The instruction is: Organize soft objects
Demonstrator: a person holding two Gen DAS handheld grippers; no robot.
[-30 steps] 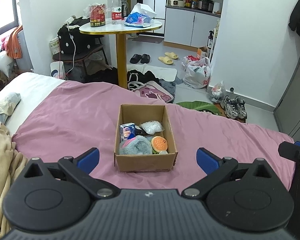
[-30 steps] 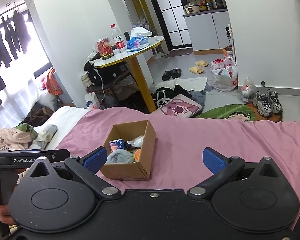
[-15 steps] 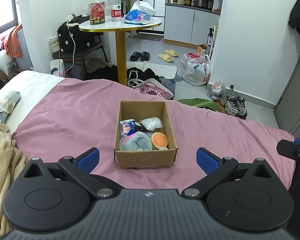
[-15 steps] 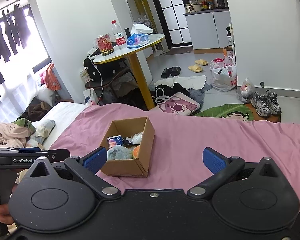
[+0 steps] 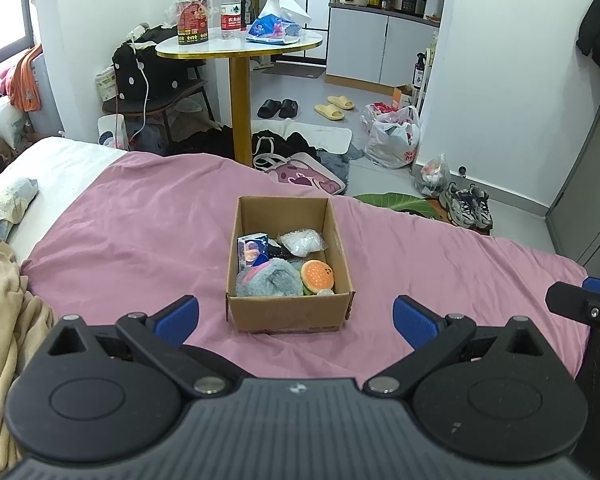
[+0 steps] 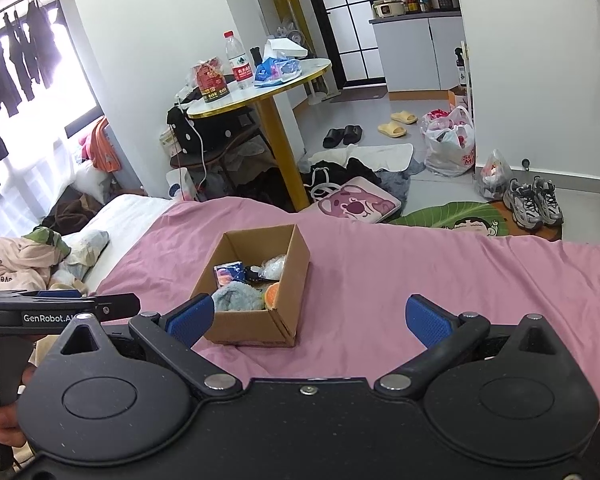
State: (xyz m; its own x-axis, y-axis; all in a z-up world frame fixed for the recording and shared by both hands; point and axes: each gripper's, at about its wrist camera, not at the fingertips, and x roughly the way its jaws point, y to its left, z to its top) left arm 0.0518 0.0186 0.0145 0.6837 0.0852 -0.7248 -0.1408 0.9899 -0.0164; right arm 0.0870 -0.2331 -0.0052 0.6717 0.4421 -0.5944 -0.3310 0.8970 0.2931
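- Your left gripper (image 5: 296,316) is holding its jaws wide apart, with nothing between them. Your right gripper (image 6: 310,316) is doing the same: jaws wide, nothing held.
- The soft things are sitting in the cardboard box (image 5: 288,312) on the pink blanket (image 5: 140,240). The box is lying straight ahead of your left gripper and a bit to the left of your right one.
- Inside, a fluffy grey toy (image 5: 272,278) is filling the near corner. A burger toy (image 5: 318,276) is leaning beside it, touching it. A small blue packet (image 5: 253,250) is standing at the left wall, and a clear bag (image 5: 302,242) is lying behind.
- The things are crowding each other. If you are reaching for one, you are likely pulling its neighbour up too, and it may drop on the blanket.
- The box looks light and the blanket is soft and bumpy. If a jaw is catching the wall, the box may be tipping or sliding.
- The grey toy is squashy. If you are pinching only the fluff, it may be slipping out.
- Your two grippers are sitting close together. If both are going for the box at once, they may be bumping.
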